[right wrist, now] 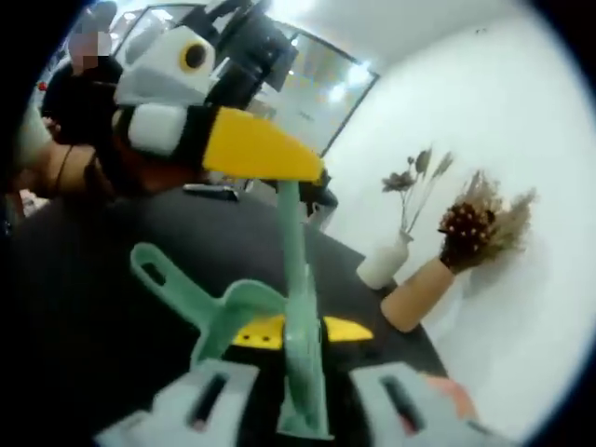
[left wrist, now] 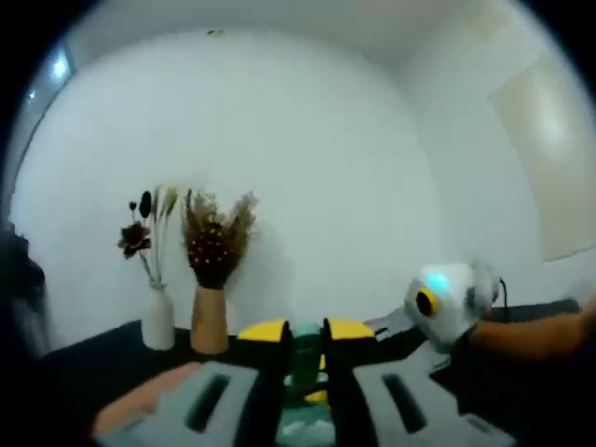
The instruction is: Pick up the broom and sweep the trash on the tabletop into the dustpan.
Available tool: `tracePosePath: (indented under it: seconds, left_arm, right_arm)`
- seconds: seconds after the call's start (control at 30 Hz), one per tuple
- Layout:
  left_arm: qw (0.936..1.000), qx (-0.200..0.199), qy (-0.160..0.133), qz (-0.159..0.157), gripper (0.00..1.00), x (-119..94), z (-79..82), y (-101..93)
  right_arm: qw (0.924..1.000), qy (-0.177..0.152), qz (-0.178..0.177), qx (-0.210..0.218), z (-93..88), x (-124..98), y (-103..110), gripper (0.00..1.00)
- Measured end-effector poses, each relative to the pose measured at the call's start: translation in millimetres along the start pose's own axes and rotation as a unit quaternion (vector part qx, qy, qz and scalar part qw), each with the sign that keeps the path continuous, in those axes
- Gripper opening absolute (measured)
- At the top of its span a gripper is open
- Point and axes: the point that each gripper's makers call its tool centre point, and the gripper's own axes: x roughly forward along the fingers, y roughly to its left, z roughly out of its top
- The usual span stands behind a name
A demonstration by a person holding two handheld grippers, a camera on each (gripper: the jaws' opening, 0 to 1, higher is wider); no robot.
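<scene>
Right claw [right wrist: 303, 340] clamped on green broom [right wrist: 300, 307], handle upright along jaws

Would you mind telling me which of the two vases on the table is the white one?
The slim white vase holding a few thin dried stems; the tan vase beside it is wider and carries a bushy bunch.

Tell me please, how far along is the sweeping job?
Early stage. Done: a green handle is held above the black table, between the right gripper's jaws. In hand: the left gripper closes on a green part too; a green pan-like piece sits beside the handle. Left: all the sweeping. I see no trash, and cannot tell broom from dustpan.
</scene>
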Motion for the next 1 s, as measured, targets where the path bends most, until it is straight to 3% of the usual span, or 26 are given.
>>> tracePosePath:
  seconds: [0.23,0.37,0.43,0.5,0.83,0.93,1.0]
  left_arm:
    - [0.9996,0.023,-0.007,0.014,0.15,3.7,0.7,2.3]
    - [0.9995,0.020,-0.017,0.018,0.15,6.9,2.5,1.9]
    - [0.9994,0.024,-0.018,0.020,0.15,10.9,2.5,0.4]
    - [0.9989,0.037,-0.017,0.023,0.15,13.6,3.5,1.6]
    - [0.9993,0.029,0.002,0.023,0.15,14.2,-4.6,3.2]
    - [0.9991,0.025,0.010,0.033,0.15,13.0,-5.1,5.1]
    - [0.9986,0.025,0.015,0.045,0.15,13.0,-5.6,6.9]
  right_arm:
    - [0.9995,0.009,0.025,0.017,-7.2,-9.0,11.7,0.11]
    - [0.9994,0.007,0.020,0.029,-9.1,-18.0,12.6,0.12]
    - [0.9994,0.014,0.017,0.027,-11.3,-15.8,13.2,0.08]
    - [0.9997,0.021,-0.006,-0.012,-12.1,-13.2,7.4,0.08]
    - [0.9993,0.037,0.010,-0.006,-21.3,-10.3,4.5,0.08]
    - [0.9991,0.026,0.027,0.022,-19.0,-13.6,2.3,0.10]
    - [0.9974,0.009,0.050,0.051,-16.0,-18.1,18.3,0.15]
